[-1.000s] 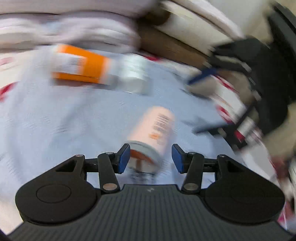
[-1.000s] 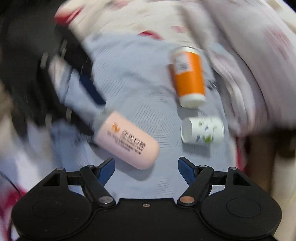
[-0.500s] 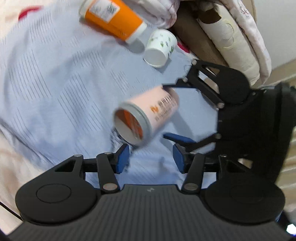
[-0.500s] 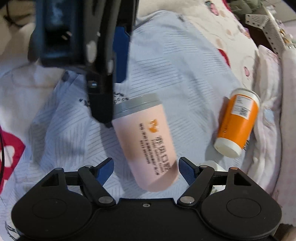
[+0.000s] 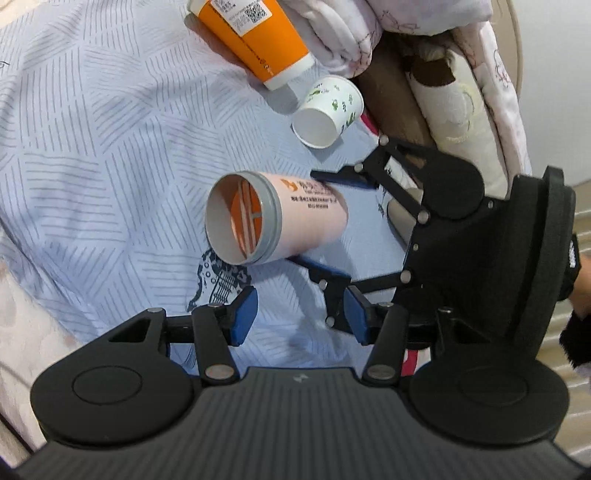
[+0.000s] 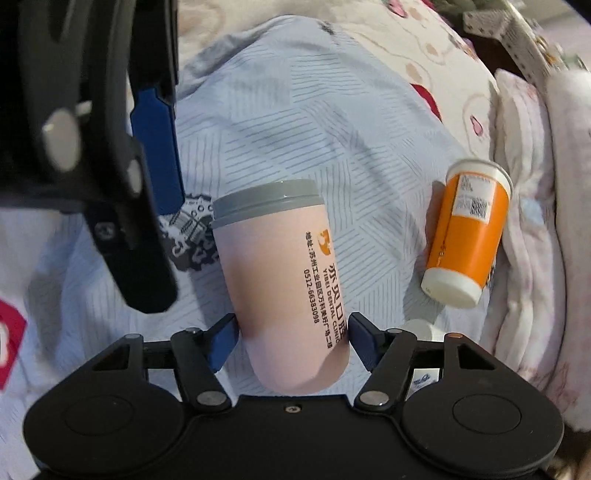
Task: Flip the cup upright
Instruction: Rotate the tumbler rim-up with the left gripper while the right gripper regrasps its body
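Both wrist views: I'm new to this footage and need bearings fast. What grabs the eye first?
The pink cup with a grey rim, clamped near its base by the right gripper, its open mouth toward the open, empty left gripper. Beyond it, an orange cup and a small white paper cup lie on their sides on the blue striped cloth.

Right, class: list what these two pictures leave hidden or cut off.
- Pink cup: right view, base hidden behind the right tongs.
- Small white cup: left view shows it; right view, nearly all behind the tongs.
- Orange cup: left view, rim cut off by top edge.
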`<state>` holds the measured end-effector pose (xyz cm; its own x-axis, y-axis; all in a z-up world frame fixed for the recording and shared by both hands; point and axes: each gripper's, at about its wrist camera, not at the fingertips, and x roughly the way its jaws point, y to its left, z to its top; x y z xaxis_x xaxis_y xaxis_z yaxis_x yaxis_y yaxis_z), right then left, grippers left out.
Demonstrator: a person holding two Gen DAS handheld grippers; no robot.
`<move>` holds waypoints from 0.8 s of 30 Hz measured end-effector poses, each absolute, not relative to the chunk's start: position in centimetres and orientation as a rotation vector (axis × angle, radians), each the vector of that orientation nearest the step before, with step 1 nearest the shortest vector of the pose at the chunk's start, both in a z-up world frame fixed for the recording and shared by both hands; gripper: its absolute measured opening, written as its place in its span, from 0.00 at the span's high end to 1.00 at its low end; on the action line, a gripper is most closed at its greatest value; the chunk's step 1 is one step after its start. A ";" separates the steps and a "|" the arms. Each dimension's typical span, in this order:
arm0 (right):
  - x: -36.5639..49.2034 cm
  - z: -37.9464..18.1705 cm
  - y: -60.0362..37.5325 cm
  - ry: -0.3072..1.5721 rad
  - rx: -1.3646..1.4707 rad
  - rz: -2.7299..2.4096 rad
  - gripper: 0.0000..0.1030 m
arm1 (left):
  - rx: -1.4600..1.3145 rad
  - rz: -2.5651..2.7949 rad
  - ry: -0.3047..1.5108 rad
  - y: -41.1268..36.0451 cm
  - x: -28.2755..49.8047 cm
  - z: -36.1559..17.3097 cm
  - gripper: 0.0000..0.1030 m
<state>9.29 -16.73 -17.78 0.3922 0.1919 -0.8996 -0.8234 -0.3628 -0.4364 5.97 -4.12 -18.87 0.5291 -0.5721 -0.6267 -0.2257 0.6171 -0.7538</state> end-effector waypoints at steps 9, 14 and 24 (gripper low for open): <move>10.4 -16.9 -16.5 0.789 -1.284 1.114 0.32 | -1.010 -0.281 0.976 -2.0 6.3 -20.0 0.52; 12.1 -16.6 -16.8 0.934 -1.002 1.016 0.32 | -0.999 -0.351 0.923 -2.1 6.8 -20.1 0.52; 13.7 -18.1 -18.2 1.106 -0.600 0.904 0.35 | -0.950 -0.369 0.935 -2.5 8.1 -20.7 0.50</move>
<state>13.71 -18.16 -18.12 0.1685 0.3127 -0.9348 -0.8538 0.5202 0.0201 8.12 -2.52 -20.67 0.5704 -0.6397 -0.5152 -0.1156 0.5585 -0.8214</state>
